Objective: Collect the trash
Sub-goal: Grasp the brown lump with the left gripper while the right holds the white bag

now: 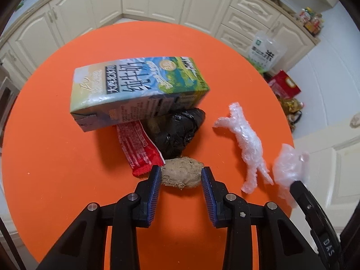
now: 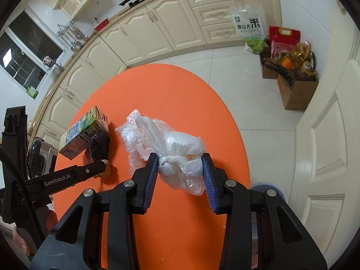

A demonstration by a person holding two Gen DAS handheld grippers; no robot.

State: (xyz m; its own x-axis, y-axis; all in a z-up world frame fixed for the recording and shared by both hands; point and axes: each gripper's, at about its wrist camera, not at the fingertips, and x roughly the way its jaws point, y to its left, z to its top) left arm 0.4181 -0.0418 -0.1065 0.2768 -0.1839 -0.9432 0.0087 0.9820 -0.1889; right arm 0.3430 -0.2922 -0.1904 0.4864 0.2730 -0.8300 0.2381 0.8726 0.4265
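On the round orange table lies a brown crumpled lump; my left gripper is shut on it, one blue pad against each end. Behind it lie a red wrapper, a black plastic bag and a milk carton on its side. A clear crumpled wrap lies to the right. My right gripper is shut on a knotted white plastic bag, held over the table. The right wrist view also shows the carton and the left gripper at the left.
Cream kitchen cabinets curve behind the table. On the tiled floor at the right stand a rice bag, a red bag and cardboard boxes with oil bottles. A white door stands close on the right.
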